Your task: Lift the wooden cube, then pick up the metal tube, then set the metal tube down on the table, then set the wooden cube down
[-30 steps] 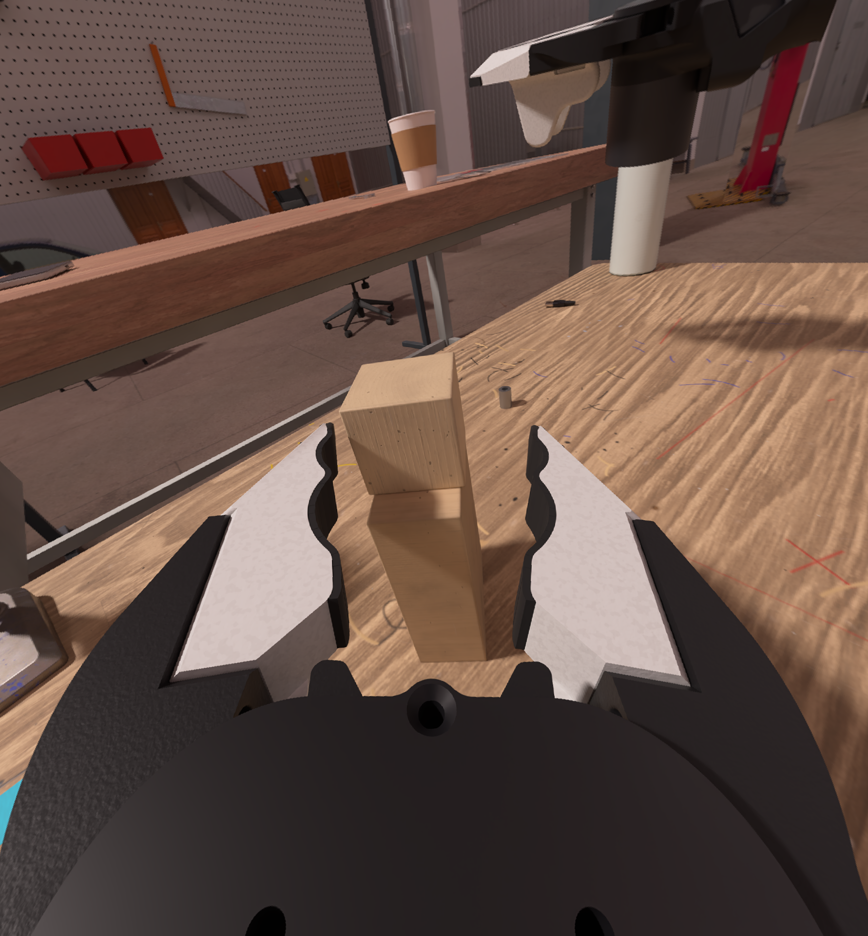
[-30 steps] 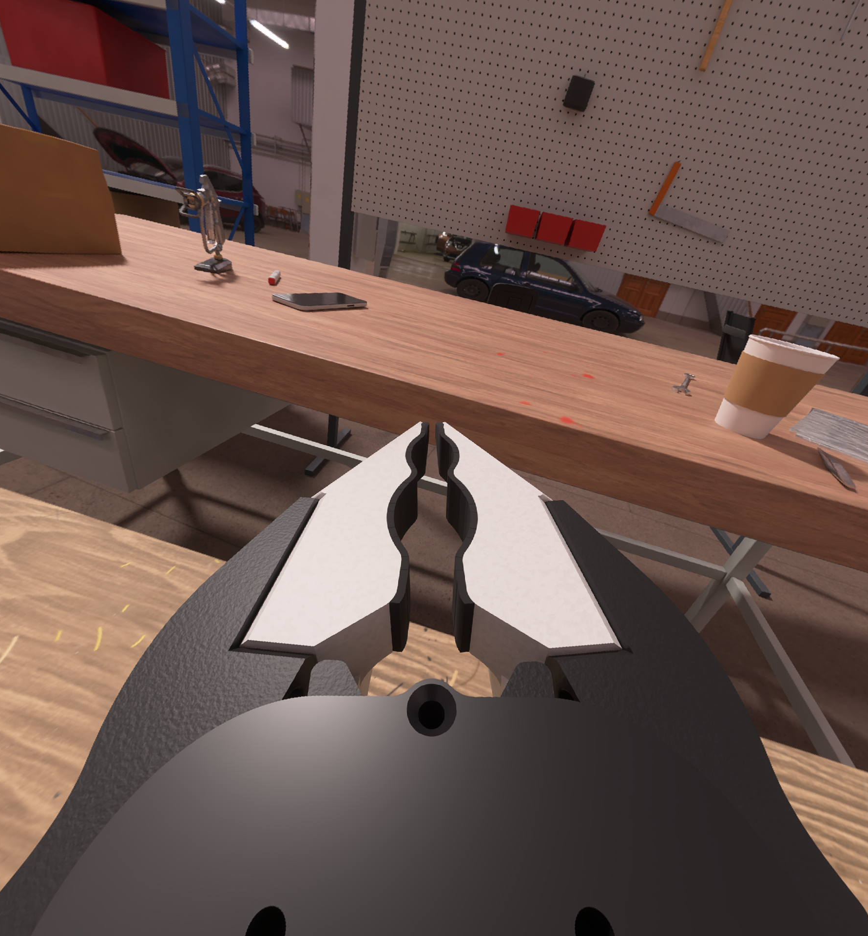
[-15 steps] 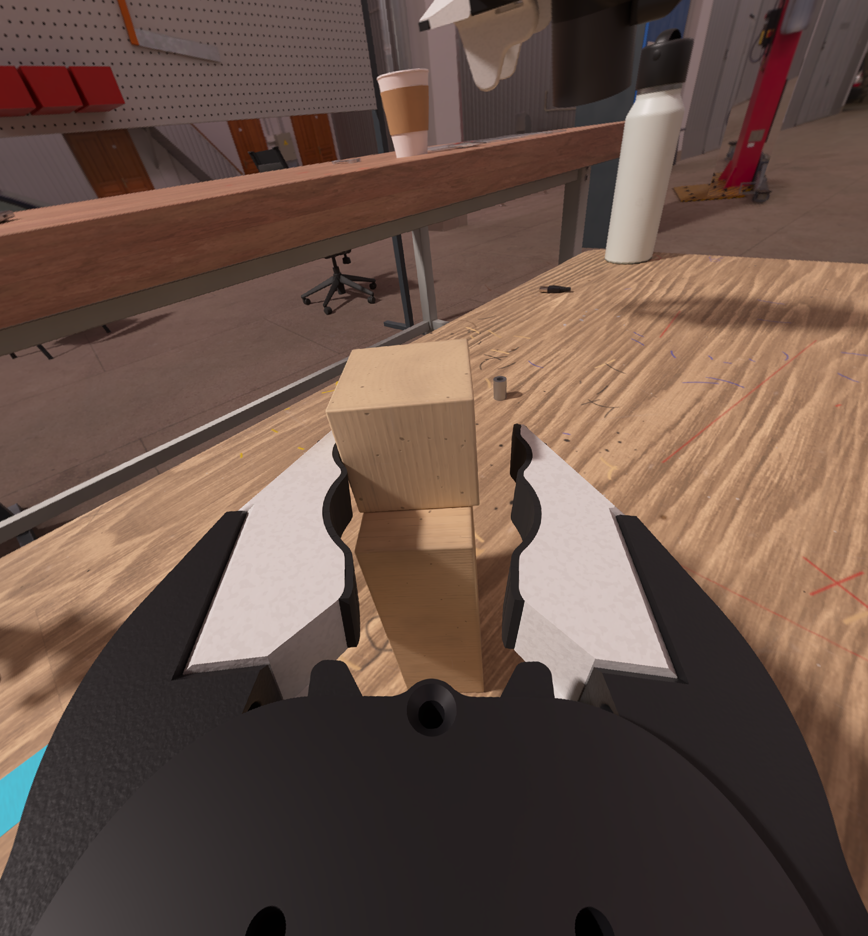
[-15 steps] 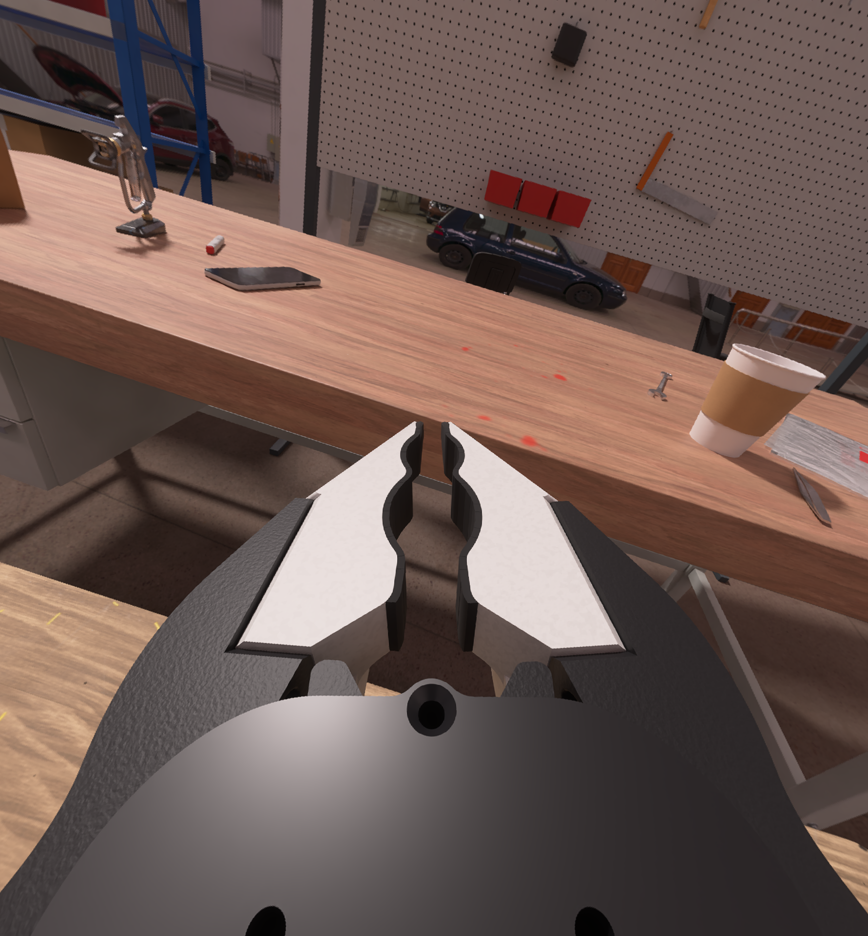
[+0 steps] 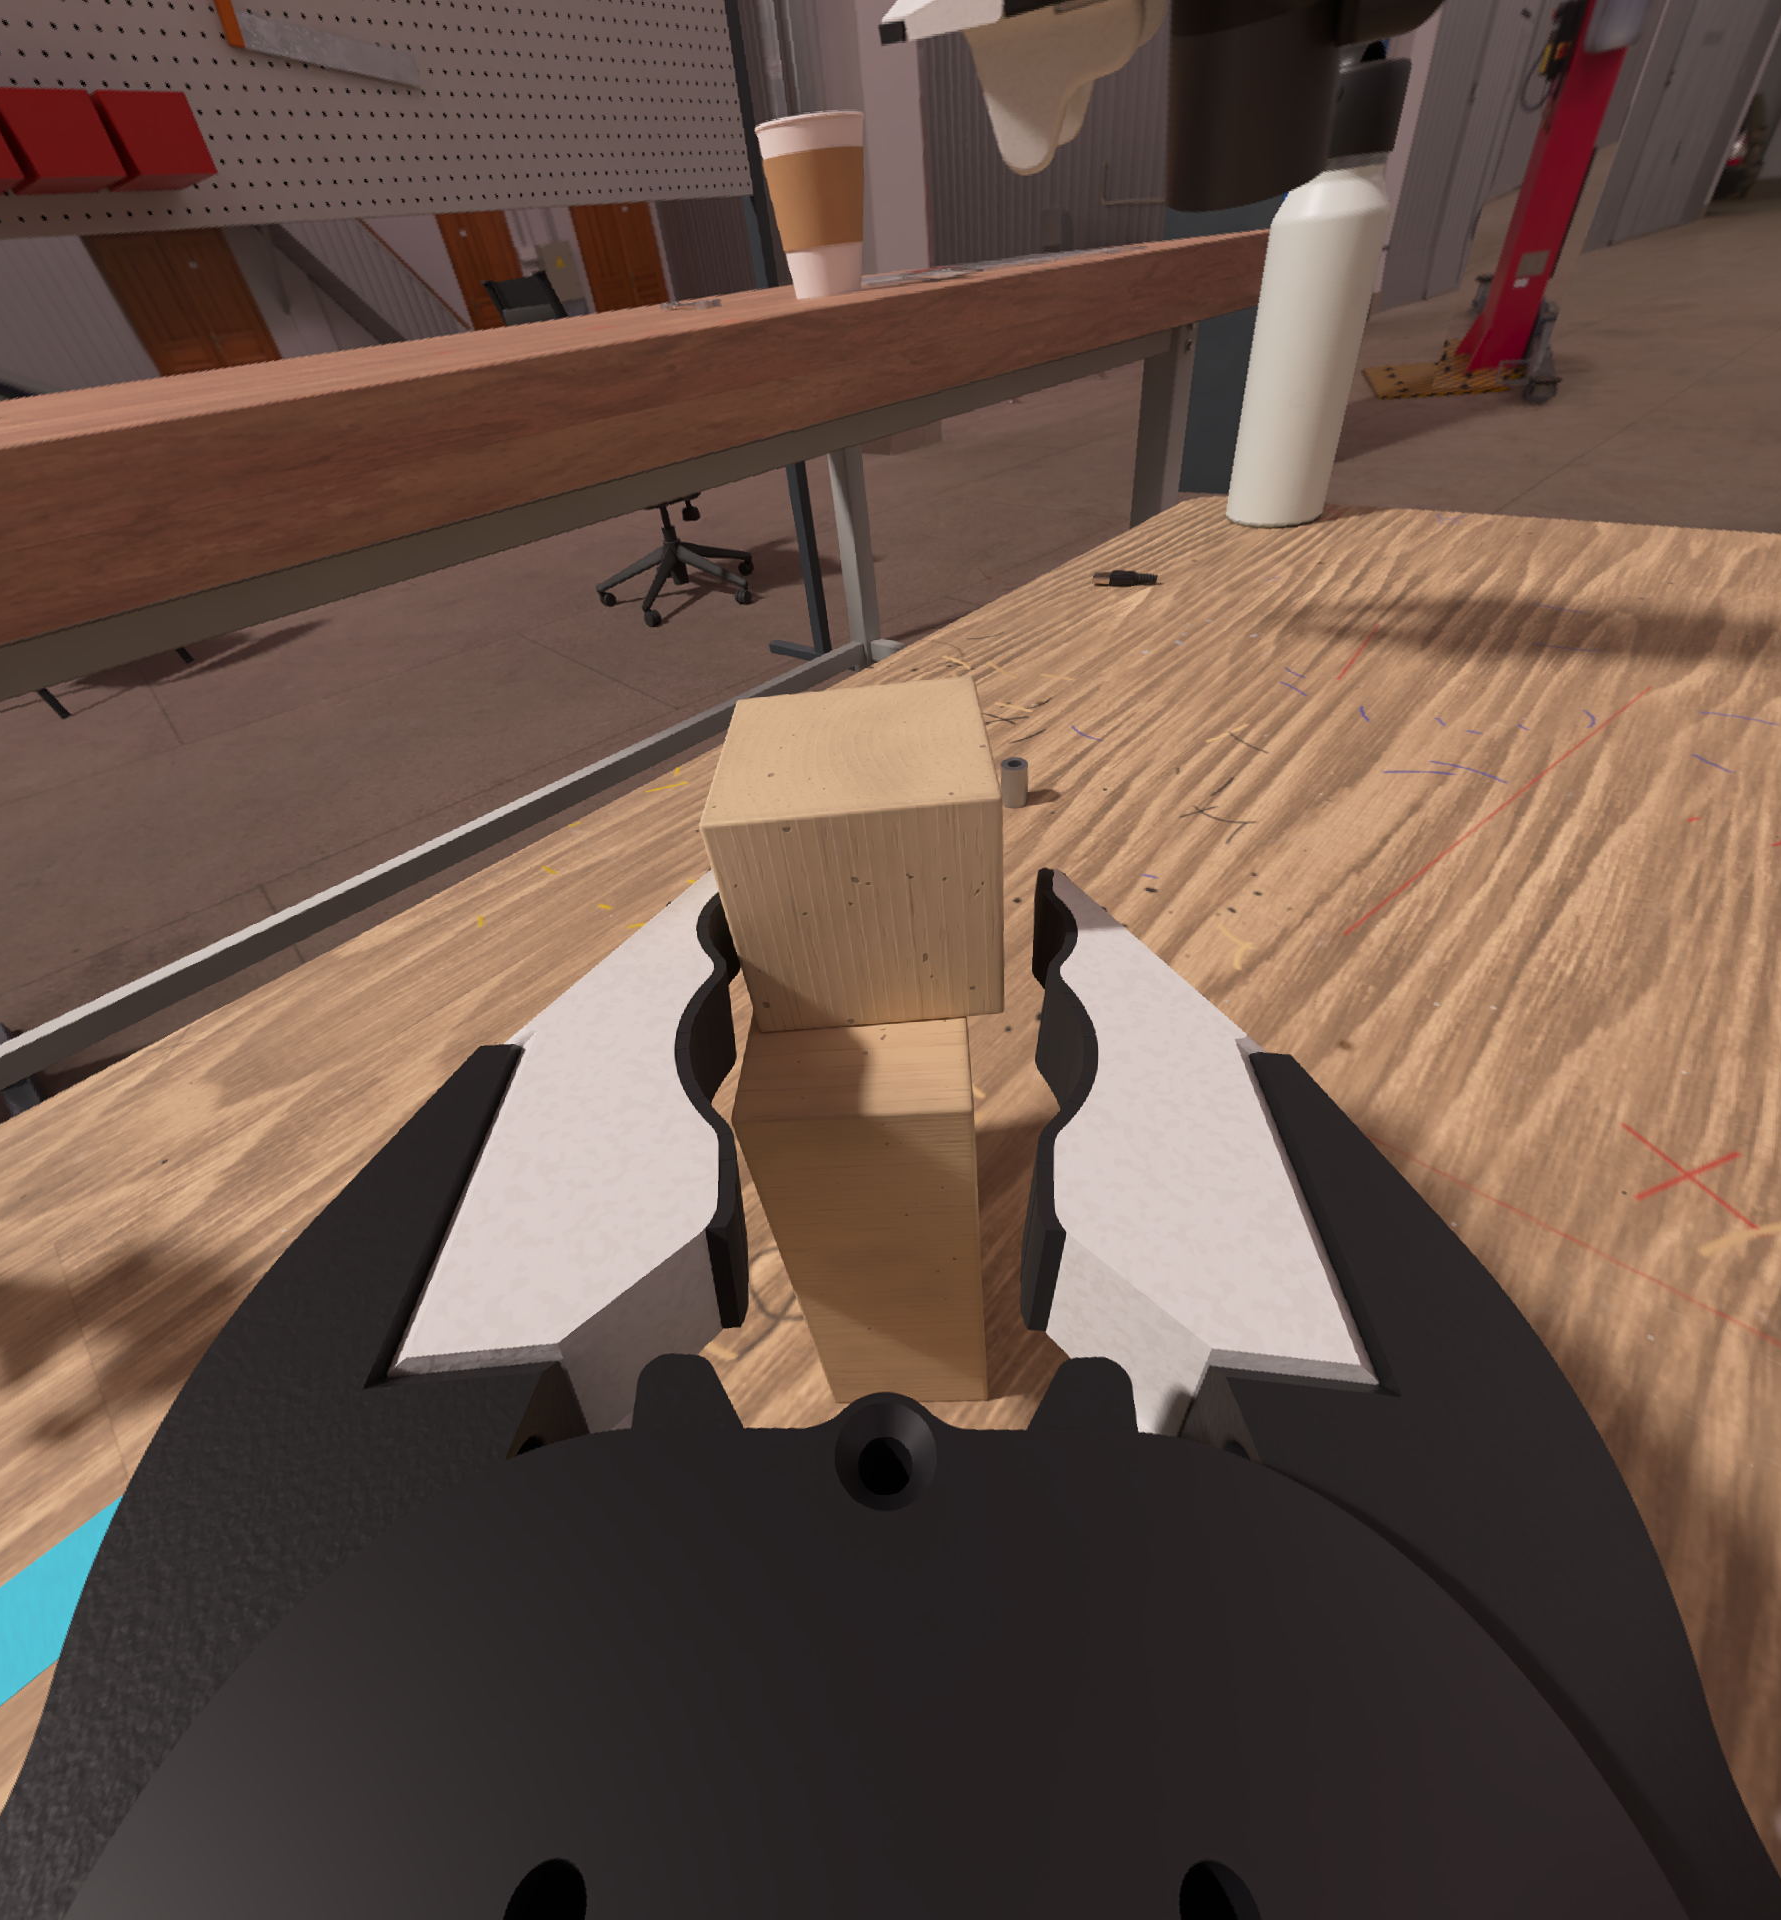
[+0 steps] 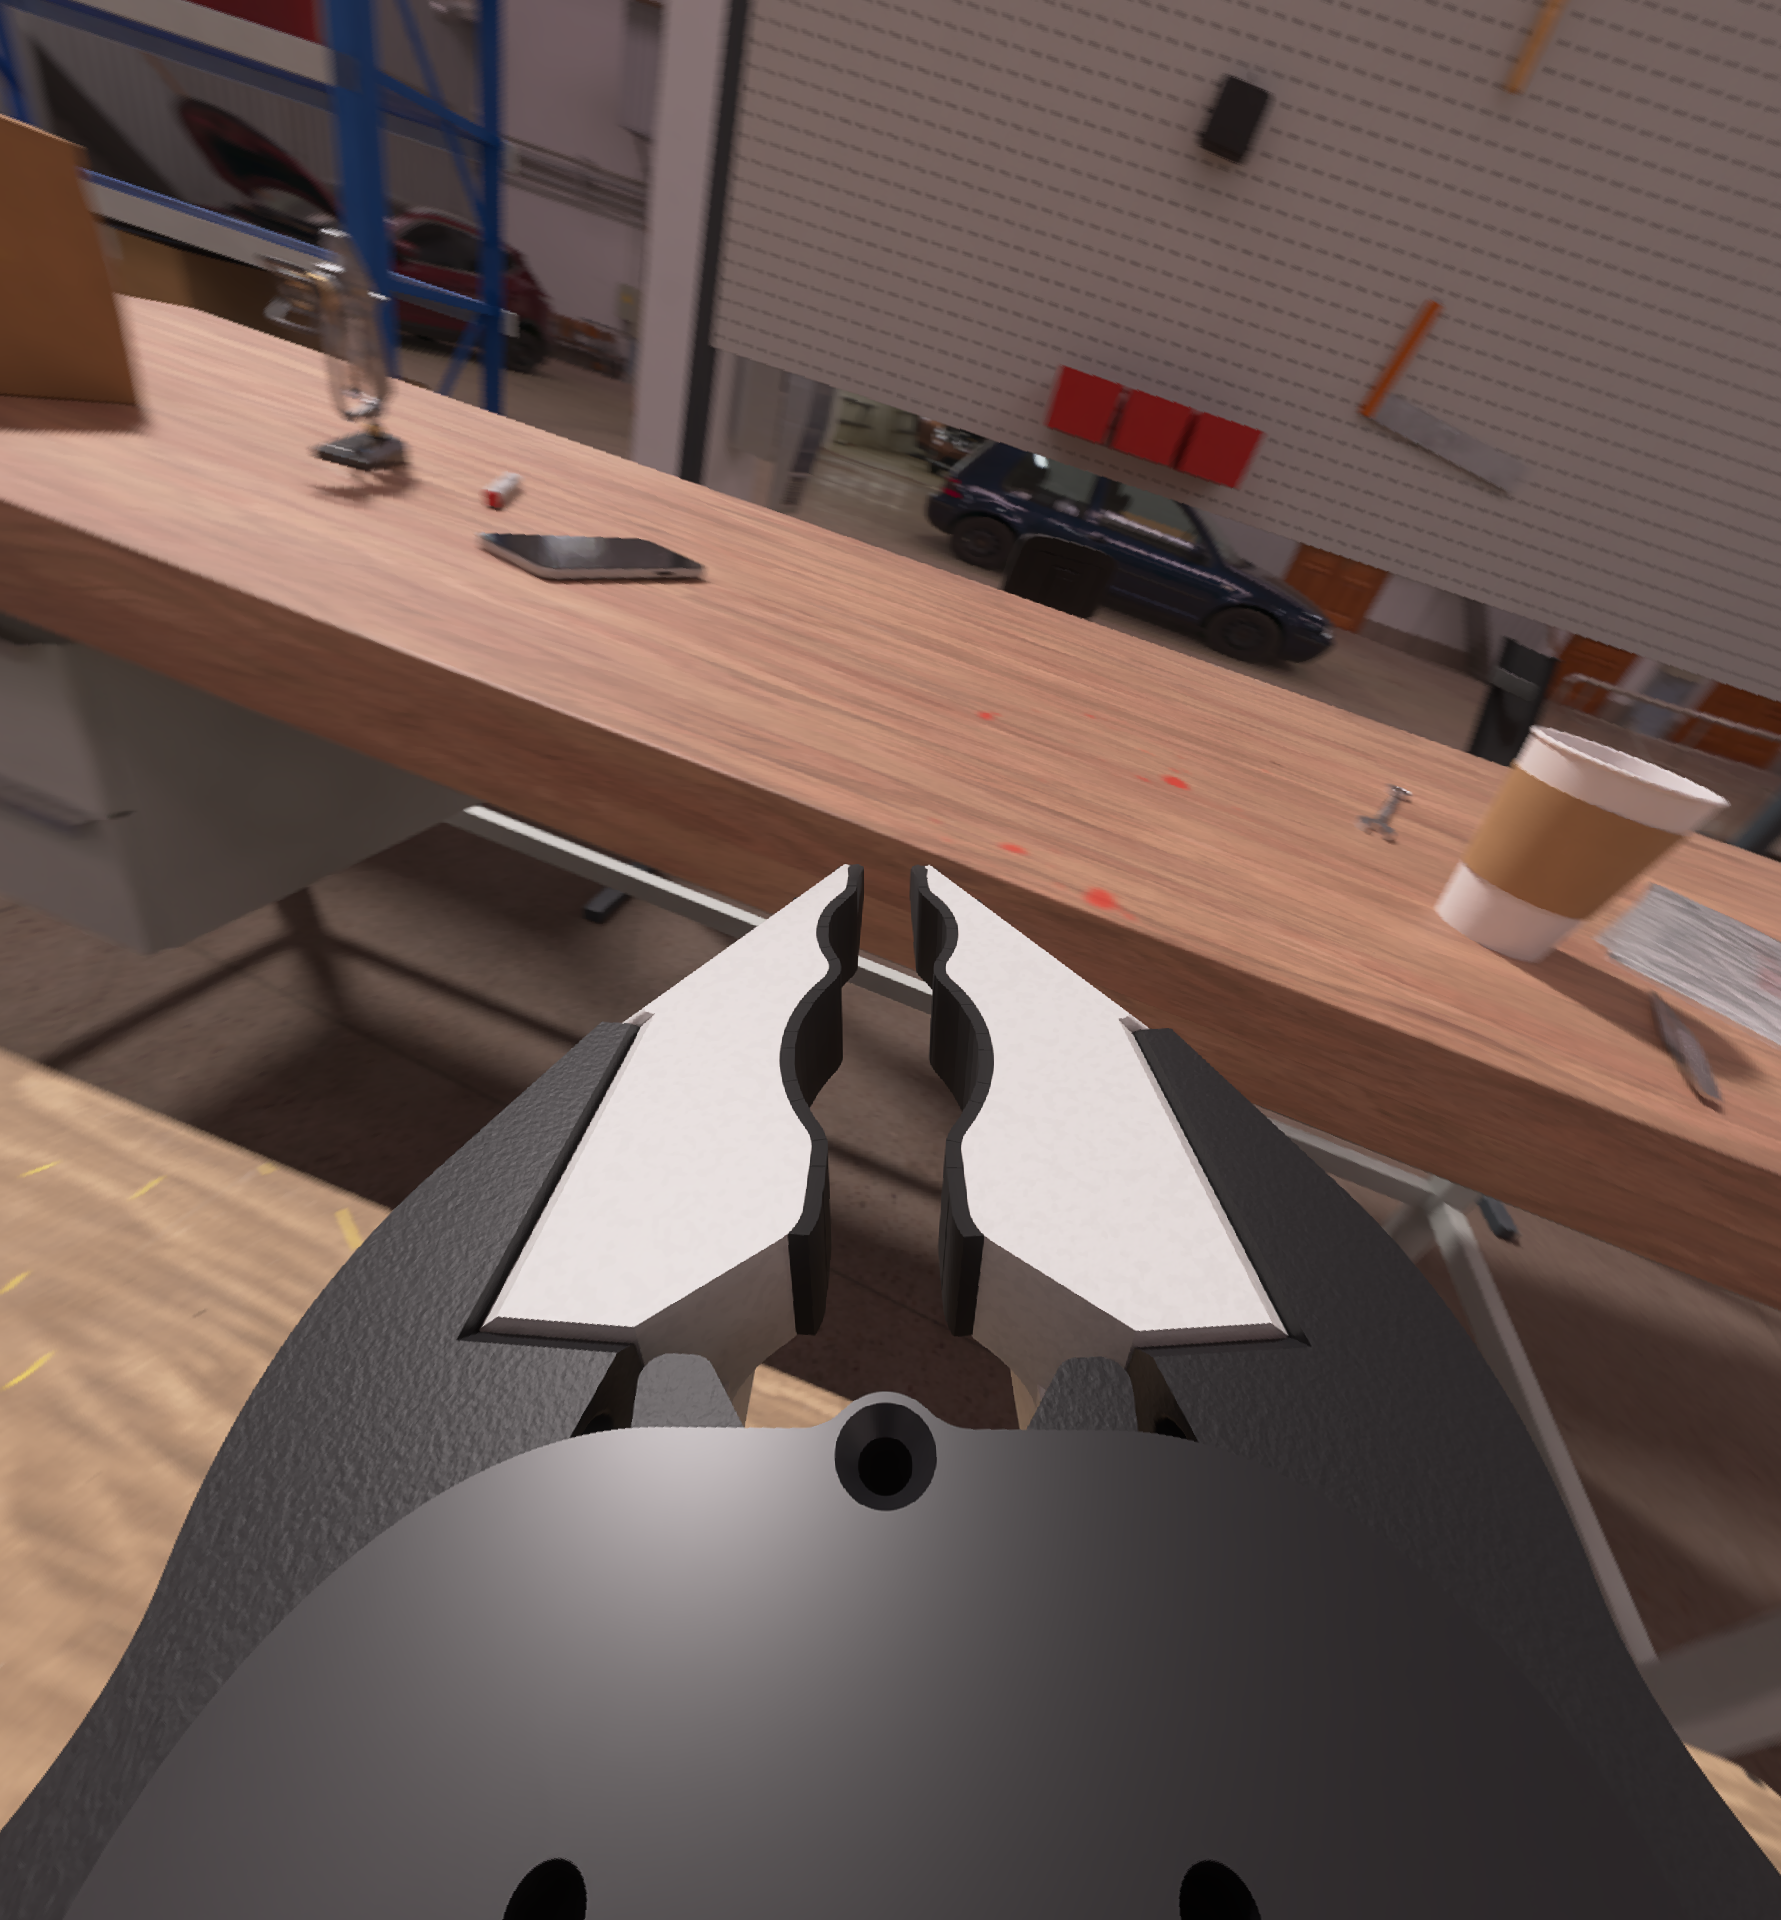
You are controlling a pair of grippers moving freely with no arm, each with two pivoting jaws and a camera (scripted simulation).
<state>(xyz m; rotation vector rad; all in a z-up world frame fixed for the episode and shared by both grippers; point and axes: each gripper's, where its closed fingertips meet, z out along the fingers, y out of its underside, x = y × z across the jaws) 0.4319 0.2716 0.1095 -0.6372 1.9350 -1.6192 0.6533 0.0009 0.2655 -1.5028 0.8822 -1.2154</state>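
Note:
In the left wrist view the light wooden cube (image 5: 855, 758) sits on top of a taller wooden block (image 5: 865, 1195) standing on the plywood table (image 5: 1437, 1039). My left gripper (image 5: 878, 885) is open, with one finger on each side of the cube's lower half. The left finger is at the cube's edge and the right finger stands a little apart from it. The small grey metal tube (image 5: 1014, 781) stands upright on the table just behind the cube to the right. My right gripper (image 6: 886, 883) is nearly closed, with a narrow gap, and holds nothing. It hangs over the table's far edge.
A white bottle (image 5: 1301, 343) stands at the table's far corner, with a small black part (image 5: 1125, 578) near it. Part of the other gripper (image 5: 1270, 104) hangs high above the bottle. Beyond a floor gap, a long bench (image 6: 865, 727) carries a paper cup (image 6: 1561, 842) and a phone (image 6: 595, 556).
My left gripper has moved in around the cube and its fingers have narrowed toward it. My right gripper has shifted, and the gap between its fingers has widened slightly.

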